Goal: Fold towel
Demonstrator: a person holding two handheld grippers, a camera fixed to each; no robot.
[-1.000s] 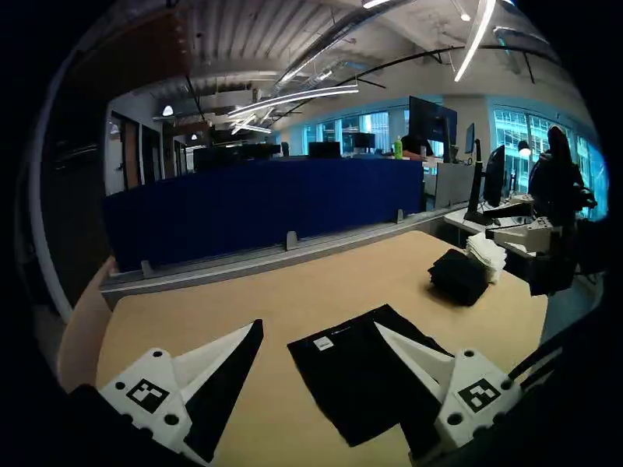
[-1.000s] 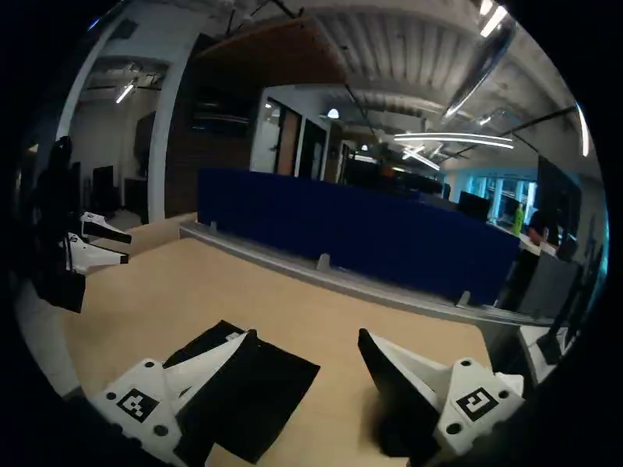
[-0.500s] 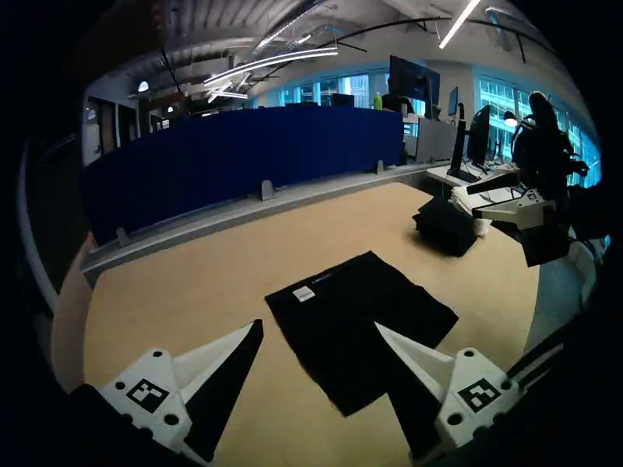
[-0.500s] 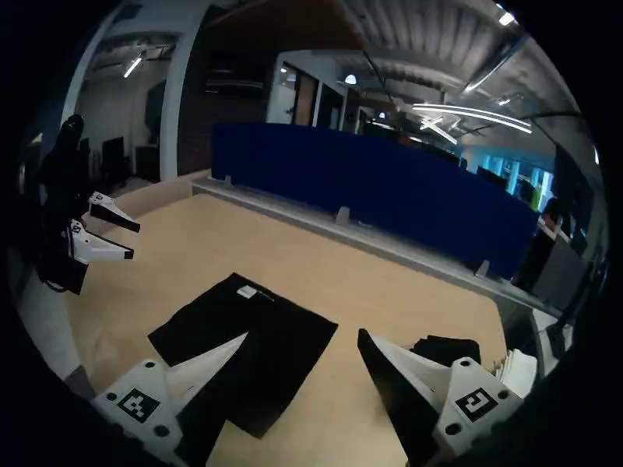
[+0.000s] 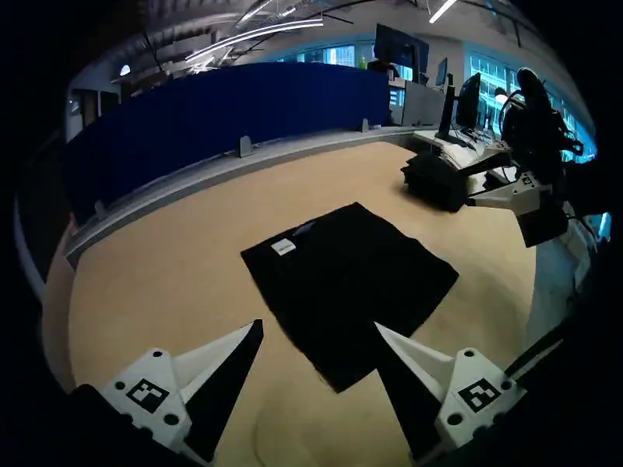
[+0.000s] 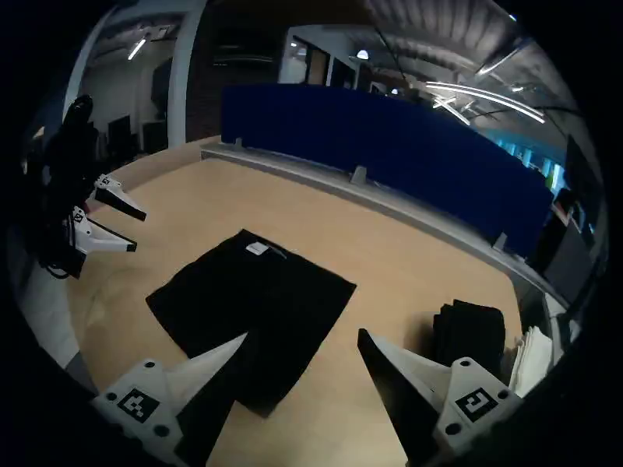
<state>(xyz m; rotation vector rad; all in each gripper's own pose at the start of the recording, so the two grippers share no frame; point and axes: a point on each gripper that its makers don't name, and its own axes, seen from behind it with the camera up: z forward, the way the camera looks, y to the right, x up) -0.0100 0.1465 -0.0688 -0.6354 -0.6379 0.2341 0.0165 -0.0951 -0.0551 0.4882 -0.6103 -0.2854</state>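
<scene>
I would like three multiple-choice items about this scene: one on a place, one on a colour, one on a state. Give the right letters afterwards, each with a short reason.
1. Where does the flat black cloth towel lie?
A. on the light wooden table
B. on a chair
C. in a basket

2. What colour is the small tag on the towel?
A. red
B. white
C. yellow

3. How do the left hand-held gripper and the right hand-held gripper stand?
A. both shut on the towel
B. one open, one shut
C. both open, holding nothing

Right letters:
1 A, as the towel is spread flat on the tabletop.
2 B, as the tag shows white against the black cloth.
3 C, as each pair of fingers stands wide apart and grips nothing.
</scene>
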